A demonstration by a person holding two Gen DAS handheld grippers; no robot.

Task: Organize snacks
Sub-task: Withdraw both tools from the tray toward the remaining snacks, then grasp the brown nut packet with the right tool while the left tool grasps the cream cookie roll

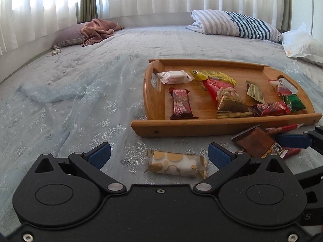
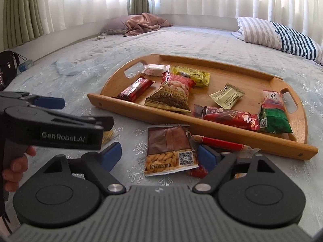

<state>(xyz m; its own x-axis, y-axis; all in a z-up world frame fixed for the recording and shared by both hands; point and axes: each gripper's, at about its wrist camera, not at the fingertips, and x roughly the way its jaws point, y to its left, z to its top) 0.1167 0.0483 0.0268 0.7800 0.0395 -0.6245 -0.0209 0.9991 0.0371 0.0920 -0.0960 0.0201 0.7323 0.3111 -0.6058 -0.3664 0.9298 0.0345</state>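
A wooden tray [image 1: 201, 128] lies on the bed with several wrapped snacks in it. In front of the tray, a white snack with gold dots [image 1: 176, 165] lies on the bedspread between the wide-apart fingers of my left gripper [image 1: 159, 153], which is open and does not touch it. To the right, a brown peanut packet [image 2: 169, 151] lies flat between the fingers of my right gripper [image 2: 159, 156]. That gripper is open, with a gap at its left finger. A red stick snack [image 2: 220, 142] lies by its right finger. The tray's near rim [image 2: 141, 109] is just beyond.
A striped folded quilt [image 1: 232, 23] and a white plastic bag [image 1: 300, 44] lie at the far right of the bed. A pink cloth [image 1: 99, 30] rests on a pillow at the far left. A black bag [image 2: 8, 64] sits off the bed's left side.
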